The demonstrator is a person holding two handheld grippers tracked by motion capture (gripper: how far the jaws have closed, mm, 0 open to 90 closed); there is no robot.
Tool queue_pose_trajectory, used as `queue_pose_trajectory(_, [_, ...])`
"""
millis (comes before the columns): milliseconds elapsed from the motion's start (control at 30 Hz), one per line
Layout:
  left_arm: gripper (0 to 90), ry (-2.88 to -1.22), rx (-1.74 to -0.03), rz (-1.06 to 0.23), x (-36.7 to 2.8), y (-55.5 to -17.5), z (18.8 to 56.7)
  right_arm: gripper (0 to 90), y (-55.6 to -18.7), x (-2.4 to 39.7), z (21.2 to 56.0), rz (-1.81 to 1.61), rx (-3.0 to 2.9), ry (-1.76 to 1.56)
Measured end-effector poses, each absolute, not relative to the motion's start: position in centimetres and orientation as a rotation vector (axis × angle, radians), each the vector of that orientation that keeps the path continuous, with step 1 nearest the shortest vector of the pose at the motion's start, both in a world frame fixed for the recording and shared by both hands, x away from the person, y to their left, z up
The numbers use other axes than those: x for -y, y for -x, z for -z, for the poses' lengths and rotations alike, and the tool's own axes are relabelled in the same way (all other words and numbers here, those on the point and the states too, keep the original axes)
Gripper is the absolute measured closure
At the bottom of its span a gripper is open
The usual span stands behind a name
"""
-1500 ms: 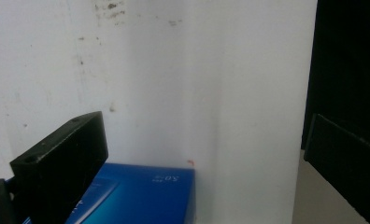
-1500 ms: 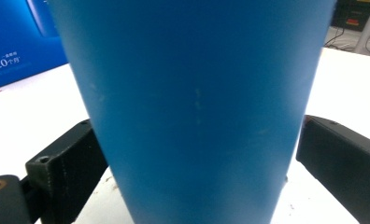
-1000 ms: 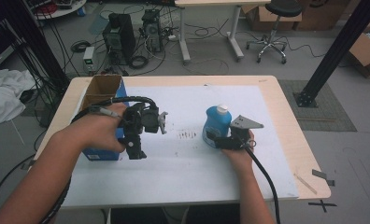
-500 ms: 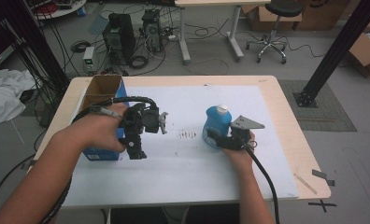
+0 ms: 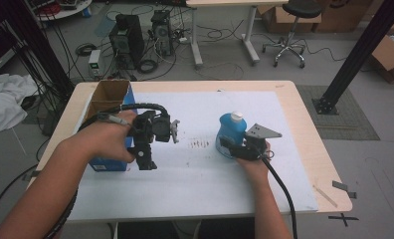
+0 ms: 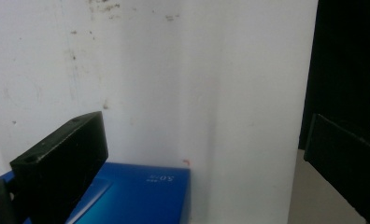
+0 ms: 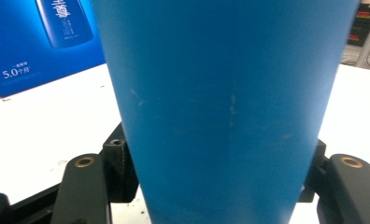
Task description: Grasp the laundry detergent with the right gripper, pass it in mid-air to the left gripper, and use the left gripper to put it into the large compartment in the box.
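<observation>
- Right gripper on the bottle, jaws just closing in, both sides against the blue body in the right gripper view.
- Bottle upright on the white sheet, right of centre, white cap visible from above.
- Left gripper released, jaws wide apart, over the box edge.
- Box print readable from the right gripper view.
- Wooden table; beyond, computers, cables, a stool.
</observation>
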State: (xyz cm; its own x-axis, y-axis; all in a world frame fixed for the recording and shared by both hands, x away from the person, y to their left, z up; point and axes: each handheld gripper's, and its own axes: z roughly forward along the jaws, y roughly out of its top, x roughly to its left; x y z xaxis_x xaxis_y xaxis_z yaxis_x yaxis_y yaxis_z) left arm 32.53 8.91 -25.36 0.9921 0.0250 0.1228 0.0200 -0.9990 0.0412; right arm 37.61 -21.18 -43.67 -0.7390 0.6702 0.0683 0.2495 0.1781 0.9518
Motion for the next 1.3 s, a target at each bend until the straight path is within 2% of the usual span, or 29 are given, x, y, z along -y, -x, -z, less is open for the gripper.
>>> queue_pose_trajectory(400, [0.1, -3.093, -0.029, -0.183, -8.7, -32.7, 25.6, 44.0, -37.4, 21.1, 43.7, -1.561, -2.063, -0.874])
queue_pose_trajectory(700, [0.1, -3.087, -0.022, -0.187, -8.4, -32.6, 25.4, 45.7, -37.3, 21.2, 43.1, -1.521, -2.112, -0.835])
queue_pose_trajectory(1300, [0.1, -3.103, 0.005, -0.17, -7.0, -32.7, 24.7, 46.1, -34.3, 21.5, 37.7, -1.649, -2.311, -0.445])
